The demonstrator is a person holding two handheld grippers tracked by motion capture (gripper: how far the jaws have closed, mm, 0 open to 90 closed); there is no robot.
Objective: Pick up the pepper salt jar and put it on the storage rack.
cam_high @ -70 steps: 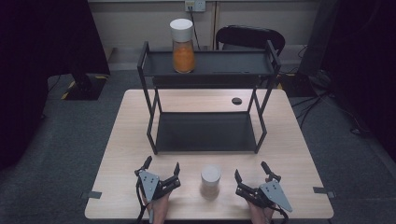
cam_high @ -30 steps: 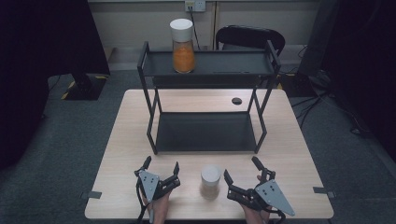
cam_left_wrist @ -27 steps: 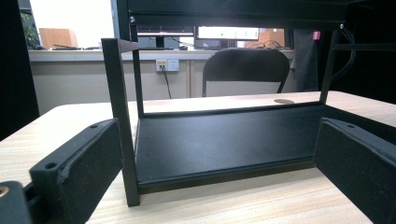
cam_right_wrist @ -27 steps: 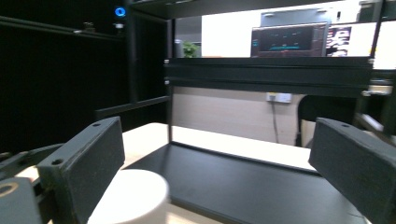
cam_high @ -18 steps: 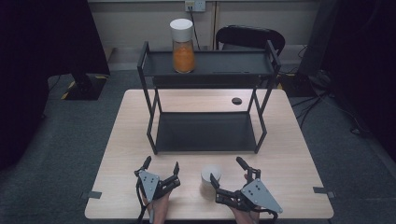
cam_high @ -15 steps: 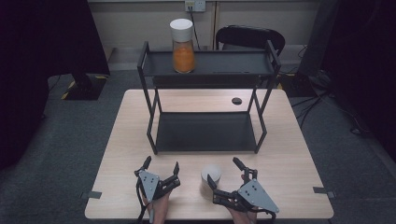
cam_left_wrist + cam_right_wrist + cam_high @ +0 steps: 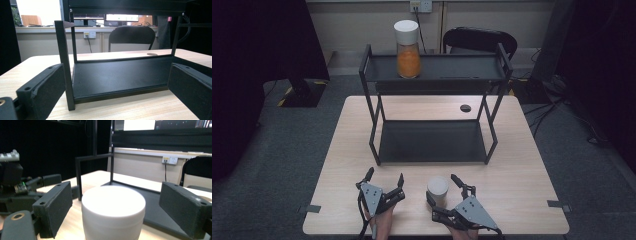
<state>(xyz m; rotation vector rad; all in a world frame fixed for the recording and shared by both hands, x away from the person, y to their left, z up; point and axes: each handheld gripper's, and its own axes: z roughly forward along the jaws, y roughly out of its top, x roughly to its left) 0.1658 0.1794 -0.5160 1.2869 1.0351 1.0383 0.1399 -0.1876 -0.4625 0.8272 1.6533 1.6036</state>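
Right gripper (image 7: 112, 202) jaws closing around the white jar (image 7: 113, 211), not yet touching, it seems; an uneven squeeze could tip it.

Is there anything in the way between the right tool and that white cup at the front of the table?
No. The white cup already sits between the right tool's jaws, which have just been closing, with gaps on both sides.

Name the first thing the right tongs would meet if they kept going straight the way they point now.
The white cap: it already stands between the jaws of the right tongs, which have been closing without pressing on it yet. Behind it lies the black rack.
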